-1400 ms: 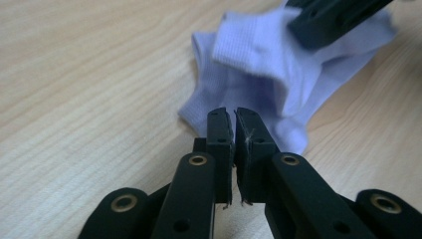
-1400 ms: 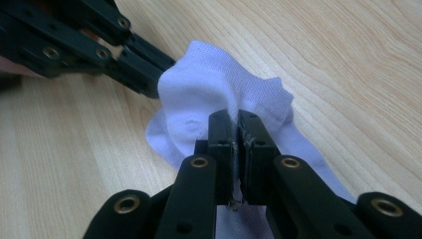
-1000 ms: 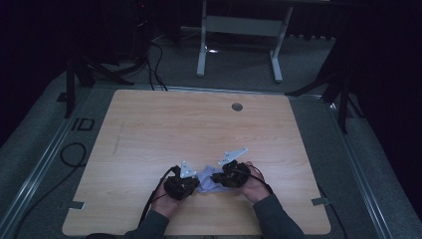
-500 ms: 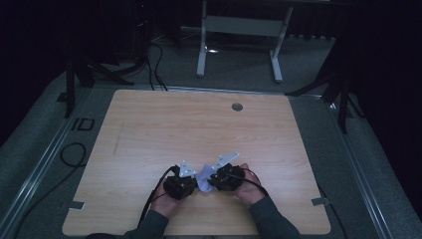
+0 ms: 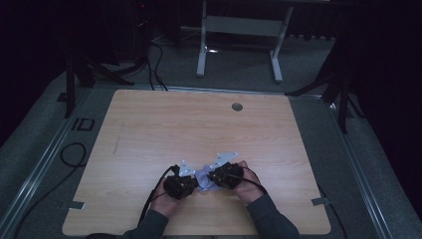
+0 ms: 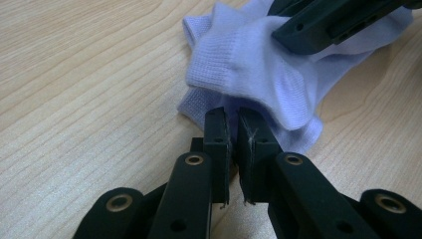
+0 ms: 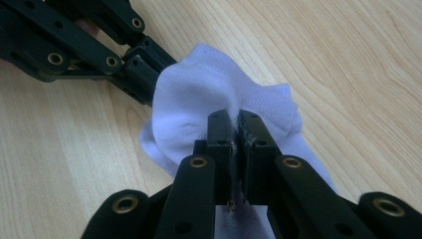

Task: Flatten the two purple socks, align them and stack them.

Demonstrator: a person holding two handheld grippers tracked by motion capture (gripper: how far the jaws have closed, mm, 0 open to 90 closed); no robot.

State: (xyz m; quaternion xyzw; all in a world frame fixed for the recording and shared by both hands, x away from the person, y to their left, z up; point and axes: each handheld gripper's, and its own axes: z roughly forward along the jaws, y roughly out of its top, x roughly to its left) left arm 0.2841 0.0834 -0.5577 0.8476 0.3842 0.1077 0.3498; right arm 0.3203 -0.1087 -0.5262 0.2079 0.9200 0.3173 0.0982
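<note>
Both grippers pinching one white ankle sock (image 6: 259, 74) near the front edge of the wooden table (image 5: 164, 129). Left gripper (image 6: 233, 117) jaws narrow, clamped on the sock's ribbed edge right at the fingertips, bulk of fabric lying ahead and slightly right of them. Right gripper (image 7: 235, 122) jaws just been closing, now nipped tight on a fold, cloth bunched ahead of and either side of its fingers (image 7: 219, 132). Sock bridging the two sets of tips, long axis roughly along the line between them. Both hands equally near, tips almost meeting. Likely next: pulling apart along that axis to flatten, risk of thin fold slipping out
</note>
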